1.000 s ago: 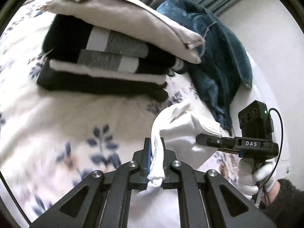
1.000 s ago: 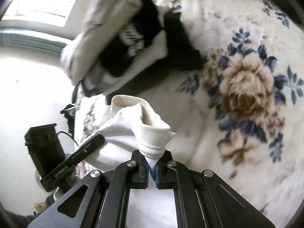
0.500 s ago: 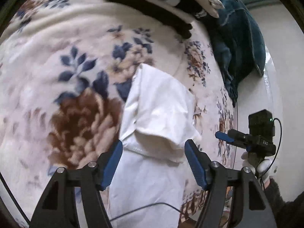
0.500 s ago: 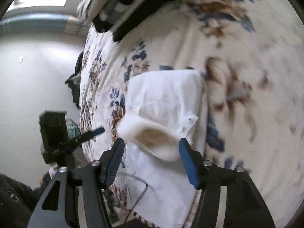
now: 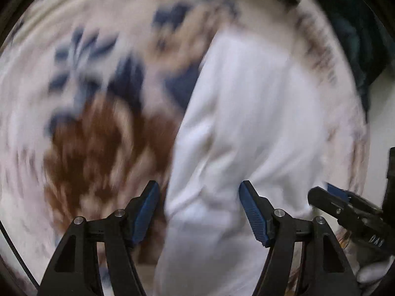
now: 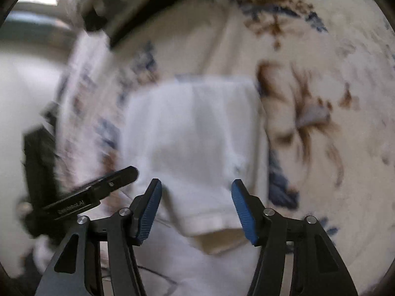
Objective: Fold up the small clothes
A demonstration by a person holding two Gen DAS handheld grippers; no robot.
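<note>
White garment [image 5: 246,128] lies folded on the bed's floral blanket [image 5: 93,128], roughly mid-bed, with a stack of dark and pale folded clothes [image 6: 138,9] toward the far edge. Both views are smeared by motion. The left gripper [image 5: 198,209] hangs over the garment's near end with its blue pads spread wide and nothing between them; the right gripper [image 6: 196,206] is likewise wide apart and empty above the near hem, where an upper layer overlaps a lower one.

This looks like the gap between one fold and the next. To do it well, I would bring each gripper down on a near corner, pinch both layers cleanly, and carry them over together so the edges meet squarely without dragging the blanket.

Lettering on the left gripper's side, seen from the right wrist, is too blurred to read with confidence.
</note>
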